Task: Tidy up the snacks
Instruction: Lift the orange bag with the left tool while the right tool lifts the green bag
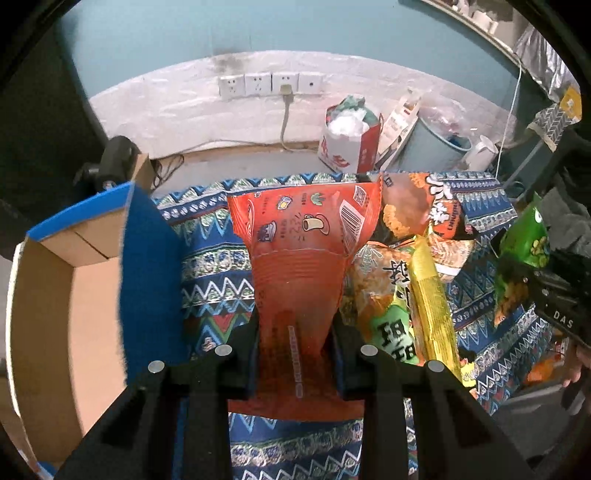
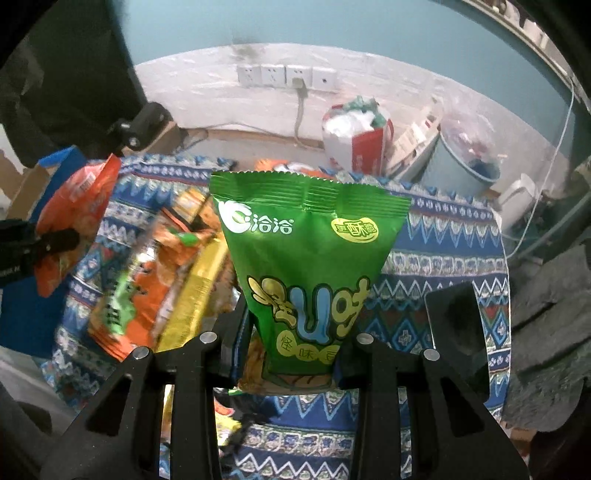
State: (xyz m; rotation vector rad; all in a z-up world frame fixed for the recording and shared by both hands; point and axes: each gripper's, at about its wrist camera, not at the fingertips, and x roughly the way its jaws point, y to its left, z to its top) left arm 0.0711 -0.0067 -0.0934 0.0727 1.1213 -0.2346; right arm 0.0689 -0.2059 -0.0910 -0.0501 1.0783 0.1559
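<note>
Both loads are up off the tabletop [image 1: 207, 258]: my left fingers [image 1: 295, 354] pinch the orange bag [image 1: 299, 258], right fingers [image 2: 295, 354] pinch the green bag [image 2: 306, 258]. Next, I reckon, swing left to the cardboard box [image 1: 48, 295].

A lived-in room of a home: a teal painted wall [image 1: 258, 29] above a row of white wall sockets [image 1: 271, 84], a stuffed red-and-white paper bag [image 1: 347, 144] beside a pale blue plastic bin [image 1: 428, 147] on the floor, and a blue zigzag-patterned cloth [image 2: 436, 251] spread out under scattered snack packets.
</note>
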